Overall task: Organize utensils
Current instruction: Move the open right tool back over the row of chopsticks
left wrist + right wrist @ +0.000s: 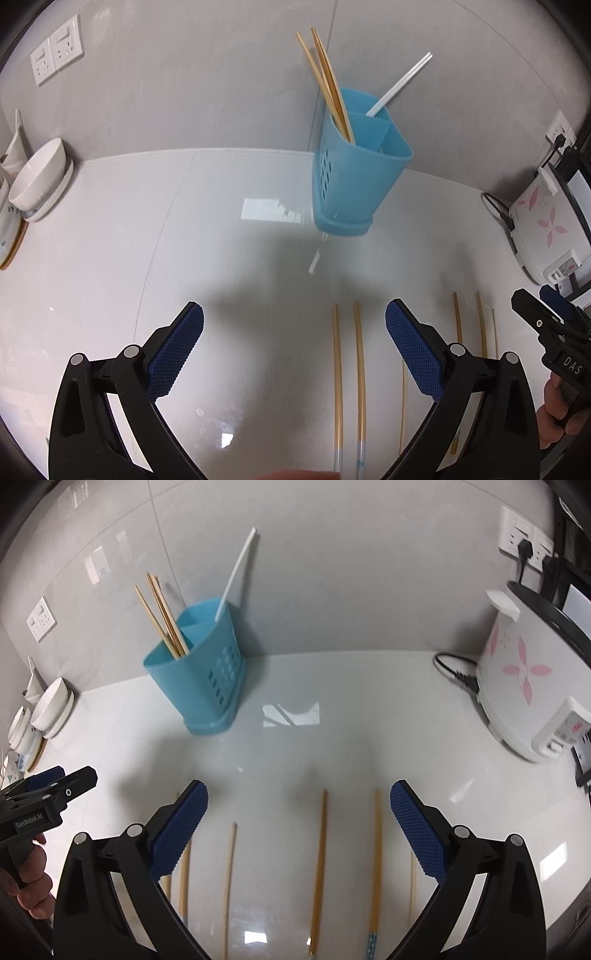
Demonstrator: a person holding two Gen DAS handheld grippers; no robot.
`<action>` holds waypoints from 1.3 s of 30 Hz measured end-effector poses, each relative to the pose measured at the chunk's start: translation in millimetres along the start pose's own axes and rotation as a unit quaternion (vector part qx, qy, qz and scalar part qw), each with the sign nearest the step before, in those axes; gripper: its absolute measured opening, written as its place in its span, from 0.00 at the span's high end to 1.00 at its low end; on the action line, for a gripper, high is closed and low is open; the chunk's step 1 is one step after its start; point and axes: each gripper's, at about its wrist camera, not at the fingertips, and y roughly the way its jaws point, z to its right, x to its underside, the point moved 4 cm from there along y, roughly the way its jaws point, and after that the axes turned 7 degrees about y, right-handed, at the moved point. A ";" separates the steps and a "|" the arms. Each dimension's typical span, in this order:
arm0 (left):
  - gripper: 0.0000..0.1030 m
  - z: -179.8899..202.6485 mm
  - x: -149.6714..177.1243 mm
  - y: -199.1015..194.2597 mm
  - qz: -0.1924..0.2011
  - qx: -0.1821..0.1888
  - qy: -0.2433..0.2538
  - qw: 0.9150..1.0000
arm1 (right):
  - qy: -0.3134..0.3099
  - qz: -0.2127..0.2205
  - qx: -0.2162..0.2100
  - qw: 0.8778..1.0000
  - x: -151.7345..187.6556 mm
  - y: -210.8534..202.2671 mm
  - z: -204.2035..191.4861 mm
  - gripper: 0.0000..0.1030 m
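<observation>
Below, both the left gripper [294, 354] and right gripper [298, 834] hover spread wide and empty above loose bamboo chopsticks [319, 867] lying in parallel on the white countertop [332, 746]. Farther back, a blue divided utensil holder [352, 177] stands against the wall, holding upright bamboo chopsticks and a white pair.

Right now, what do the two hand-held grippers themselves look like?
Both look alike: black plastic frames with silver round pivot pins and two fingers faced with dark blue, cross-hatched pads. The left hand-held gripper has white "GenRobot.AI" lettering on its side in the right wrist view; the right hand-held gripper shows "DAS" in the left wrist view. Bare fingers hold each handle; no cables visible.
</observation>
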 end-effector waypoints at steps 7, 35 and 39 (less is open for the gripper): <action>0.06 9.3 29.5 16.9 -0.037 0.004 0.013 0.999 | -0.004 -0.052 0.027 0.998 37.9 11.4 10.6 0.08; 0.09 18.0 119.3 63.3 -0.162 -0.012 0.023 0.987 | 0.006 -0.198 0.057 0.979 121.5 42.9 22.0 0.27; 0.10 22.2 120.1 66.0 -0.167 -0.013 0.029 0.986 | -0.002 -0.202 0.060 0.977 123.0 45.1 17.4 0.32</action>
